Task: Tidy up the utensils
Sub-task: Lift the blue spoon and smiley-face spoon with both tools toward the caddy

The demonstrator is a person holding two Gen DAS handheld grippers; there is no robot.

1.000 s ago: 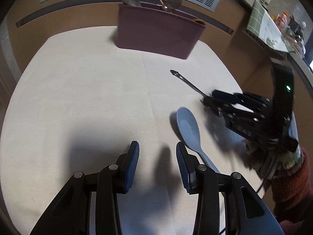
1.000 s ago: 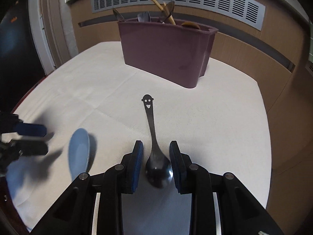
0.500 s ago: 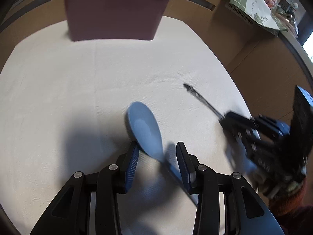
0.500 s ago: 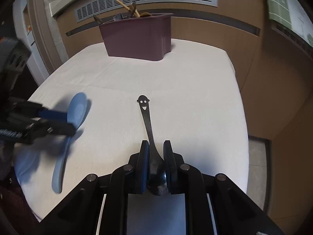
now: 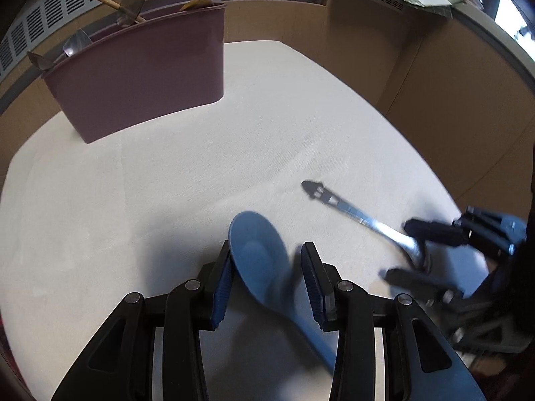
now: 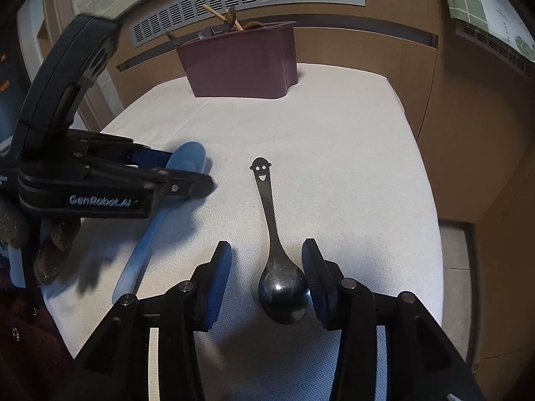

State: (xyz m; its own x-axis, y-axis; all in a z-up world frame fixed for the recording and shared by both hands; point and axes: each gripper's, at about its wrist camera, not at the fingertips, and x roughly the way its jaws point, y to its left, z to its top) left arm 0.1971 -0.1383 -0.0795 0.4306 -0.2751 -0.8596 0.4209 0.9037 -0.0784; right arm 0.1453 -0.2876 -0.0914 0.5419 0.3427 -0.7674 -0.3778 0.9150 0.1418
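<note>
Maroon bin (image 6: 239,63) holding upright utensils (image 6: 219,25), spoons outside

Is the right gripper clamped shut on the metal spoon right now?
No, the right gripper is open: its jaws stand apart on either side of the metal spoon, which lies on the white cloth.

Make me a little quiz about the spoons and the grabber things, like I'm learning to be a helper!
1. True or false: the right gripper is open around the smiley metal spoon.
2. Which colour of spoon lies between the left gripper fingers? A) red B) blue C) green
3. Fill in: the sorted utensils stand in the ____ bin.

Key: 1 true. 2 B. 3 purple.
</note>
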